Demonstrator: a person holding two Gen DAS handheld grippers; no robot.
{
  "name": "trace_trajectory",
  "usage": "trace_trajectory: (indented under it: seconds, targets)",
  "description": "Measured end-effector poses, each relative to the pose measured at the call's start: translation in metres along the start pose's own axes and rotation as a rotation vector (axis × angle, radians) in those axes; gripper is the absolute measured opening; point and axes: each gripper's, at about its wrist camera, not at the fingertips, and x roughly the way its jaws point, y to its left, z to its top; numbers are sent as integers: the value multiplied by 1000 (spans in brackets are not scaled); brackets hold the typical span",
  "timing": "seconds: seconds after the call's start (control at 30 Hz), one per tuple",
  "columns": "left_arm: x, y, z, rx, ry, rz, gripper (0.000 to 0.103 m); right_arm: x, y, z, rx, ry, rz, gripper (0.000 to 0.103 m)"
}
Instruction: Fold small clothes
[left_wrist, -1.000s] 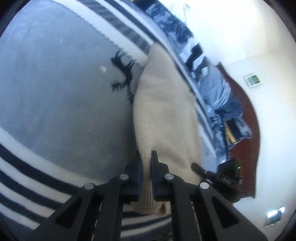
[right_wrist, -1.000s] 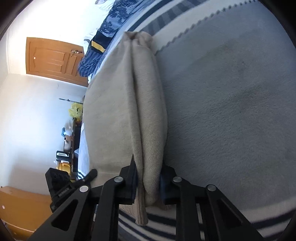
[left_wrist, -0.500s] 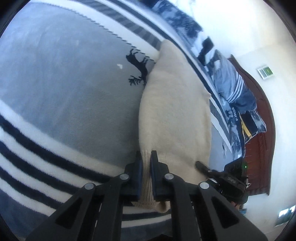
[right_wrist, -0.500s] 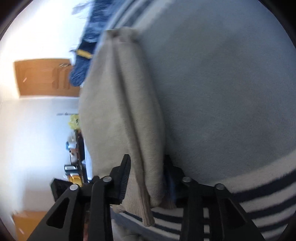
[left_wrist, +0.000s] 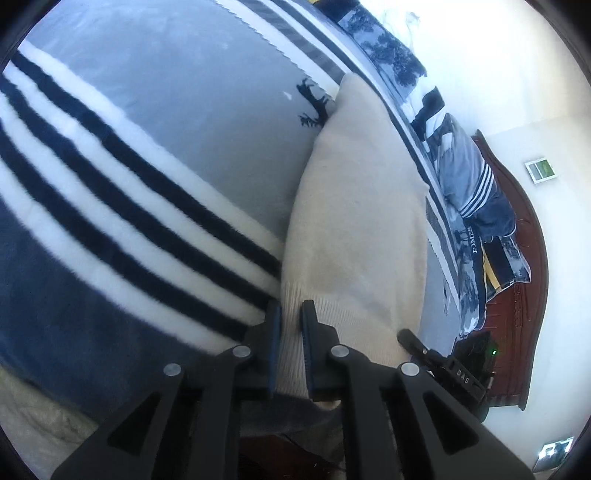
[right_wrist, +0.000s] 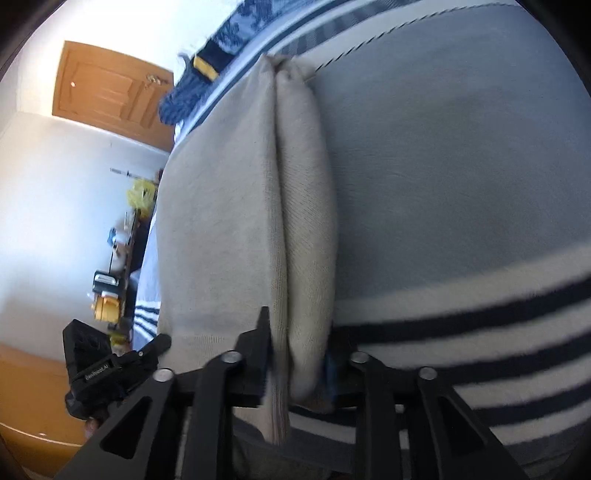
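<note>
A cream knit garment (left_wrist: 354, 221) lies lengthwise on a grey blanket with navy and white stripes (left_wrist: 129, 192). My left gripper (left_wrist: 291, 321) is shut on its ribbed hem at the near left corner. In the right wrist view the same garment (right_wrist: 236, 206) shows a long fold down its middle. My right gripper (right_wrist: 295, 343) is shut on the bunched near edge of the garment. The other gripper shows at the edge of each view, on the right in the left wrist view (left_wrist: 443, 362) and on the left in the right wrist view (right_wrist: 110, 365).
A pile of dark blue and striped clothes (left_wrist: 476, 192) lies along the far side of the bed by a dark wooden headboard (left_wrist: 524, 280). A wooden door (right_wrist: 110, 88) and a cluttered shelf (right_wrist: 114, 266) stand beyond the bed's left side.
Both grippers have drawn the garment back toward the near striped edge of the blanket. More navy stripes now show beside the garment's near end. Both stay shut on the cloth.
</note>
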Motion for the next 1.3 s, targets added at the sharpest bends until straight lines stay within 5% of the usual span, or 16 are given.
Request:
trace_trajectory:
  seconds: [0.1, 0.2, 0.23, 0.33, 0.4, 0.5, 0.67, 1.0, 1.3]
  targets:
    - [-17, -9, -4, 43, -53, 9, 14, -9, -3, -6, 69, -2, 52, 42]
    - [-15, -18, -6, 89, -72, 37, 38, -16, 7, -13, -21, -15, 34, 44]
    - [-8, -17, -8, 101, -62, 57, 38, -15, 6, -15, -24, -16, 34, 44]
    - [8, -8, -13, 94, -21, 76, 38, -2, 2, -21, -8, 6, 30, 26]
    - [15, -2, -16, 102, -13, 100, 38, 1, 3, -19, -14, 8, 8, 26]
    - [14, -4, -16, 125, -15, 115, 40, -6, 9, -21, -28, -17, -20, 32]
    - [7, -8, -26, 111, -22, 109, 41, -24, 13, -38, -18, -55, -40, 58]
    - [-24, -34, -31, 173, -142, 135, 55, -64, 21, -59, 30, -130, -2, 67]
    - [-40, -36, -14, 122, -177, 99, 64, -68, 29, -49, -5, -148, 11, 75]
